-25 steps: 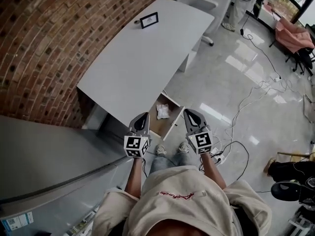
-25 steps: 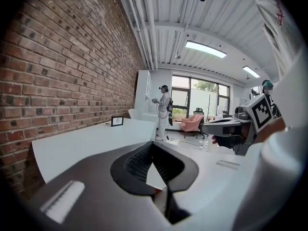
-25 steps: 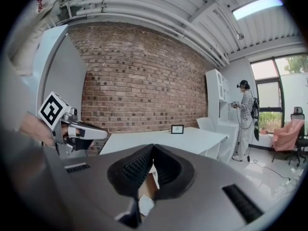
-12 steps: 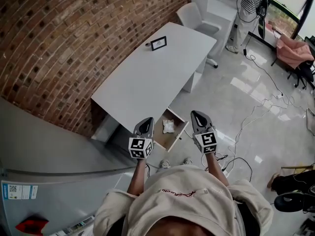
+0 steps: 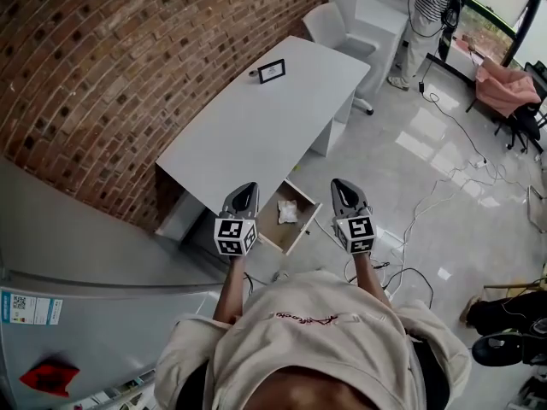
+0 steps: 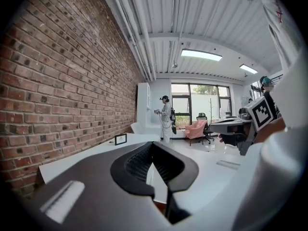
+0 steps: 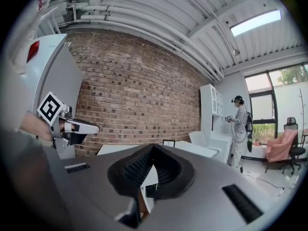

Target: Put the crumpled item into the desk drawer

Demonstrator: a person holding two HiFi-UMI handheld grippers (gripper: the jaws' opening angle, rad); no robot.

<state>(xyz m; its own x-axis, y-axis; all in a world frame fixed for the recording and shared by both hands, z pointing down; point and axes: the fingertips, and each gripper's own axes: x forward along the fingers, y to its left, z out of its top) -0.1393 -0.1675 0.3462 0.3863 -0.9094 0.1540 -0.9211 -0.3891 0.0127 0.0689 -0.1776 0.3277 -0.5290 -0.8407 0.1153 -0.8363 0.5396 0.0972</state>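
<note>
The left gripper (image 5: 245,192) is held with its jaws pressed together, empty. Between the grippers, the crumpled item (image 5: 287,212) is seen lying inside the open desk drawer (image 5: 277,229). It is judged light, soft and compressible, best pinched at a raised fold. The right gripper (image 5: 341,188) is likewise closed on nothing.

We see a red brick wall (image 5: 102,75) running beside a long white desk (image 5: 256,126), with 1 white chair (image 5: 329,26) at its far end. The pale floor (image 5: 410,152) is glossy and crossed by cables (image 5: 479,162). Tall windows (image 6: 192,102) and 2 ceiling lights (image 6: 201,55) brighten the room.
</note>
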